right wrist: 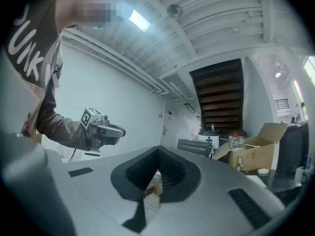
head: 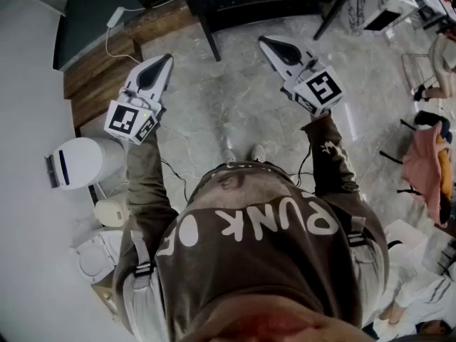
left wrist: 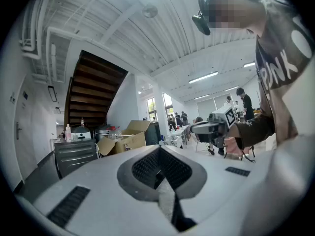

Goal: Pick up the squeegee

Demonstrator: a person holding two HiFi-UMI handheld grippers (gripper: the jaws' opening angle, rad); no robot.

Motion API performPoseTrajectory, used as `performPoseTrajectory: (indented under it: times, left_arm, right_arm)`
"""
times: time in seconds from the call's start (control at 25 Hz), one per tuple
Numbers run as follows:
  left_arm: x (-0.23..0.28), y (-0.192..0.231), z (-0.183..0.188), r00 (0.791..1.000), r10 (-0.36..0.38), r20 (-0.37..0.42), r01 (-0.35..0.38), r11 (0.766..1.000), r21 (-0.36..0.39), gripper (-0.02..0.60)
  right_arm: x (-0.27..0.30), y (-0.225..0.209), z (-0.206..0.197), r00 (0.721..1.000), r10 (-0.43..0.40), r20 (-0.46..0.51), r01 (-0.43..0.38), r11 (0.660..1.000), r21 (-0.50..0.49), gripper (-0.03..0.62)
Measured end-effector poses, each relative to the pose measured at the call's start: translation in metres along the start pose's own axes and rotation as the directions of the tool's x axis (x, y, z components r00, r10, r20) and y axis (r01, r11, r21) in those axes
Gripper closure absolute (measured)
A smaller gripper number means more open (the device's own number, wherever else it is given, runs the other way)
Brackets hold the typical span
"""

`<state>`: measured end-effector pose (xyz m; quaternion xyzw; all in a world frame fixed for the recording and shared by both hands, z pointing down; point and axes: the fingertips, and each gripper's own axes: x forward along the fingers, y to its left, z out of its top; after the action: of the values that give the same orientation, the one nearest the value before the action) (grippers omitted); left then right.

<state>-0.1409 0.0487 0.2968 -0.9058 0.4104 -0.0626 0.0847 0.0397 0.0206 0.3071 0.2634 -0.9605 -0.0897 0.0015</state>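
Observation:
No squeegee shows in any view. In the head view my left gripper (head: 166, 60) and right gripper (head: 264, 41) are held out level over the grey marble floor (head: 228, 105), a little apart, tips pointing away from me. Both are shut with nothing between the jaws. The left gripper view looks along its closed jaws (left wrist: 158, 150) and catches the right gripper (left wrist: 212, 128) at the right. Beyond the closed jaws (right wrist: 158, 150) of the right gripper view, the left gripper (right wrist: 105, 131) shows at the left.
A black table's legs (head: 207, 28) stand ahead. A white round appliance (head: 83, 162) and white fixtures sit at my left by the wall. Pink clothes (head: 425, 164) hang at the right. An open cardboard box (left wrist: 121, 139), a metal cabinet (left wrist: 75, 154) and a dark staircase (left wrist: 96, 95) lie further off.

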Motion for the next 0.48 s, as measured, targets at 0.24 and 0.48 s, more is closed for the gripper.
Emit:
performPoseTrajectory:
  times: [0.24, 0.48]
  left_arm:
    - [0.0020, 0.0023, -0.0010, 1.000, -0.002, 0.000, 0.002, 1.000, 0.004, 0.580]
    - [0.0000, 0.0033, -0.0004, 1.000, 0.000, 0.000, 0.000, 1.000, 0.003, 0.580]
  right_arm:
    - [0.0028, -0.0015, -0.0015, 1.000, 0.001, 0.002, -0.001, 1.000, -0.003, 0.588]
    - [0.0046, 0.0009, -0.0009, 1.000, 0.007, 0.002, -0.007, 1.000, -0.002, 0.586]
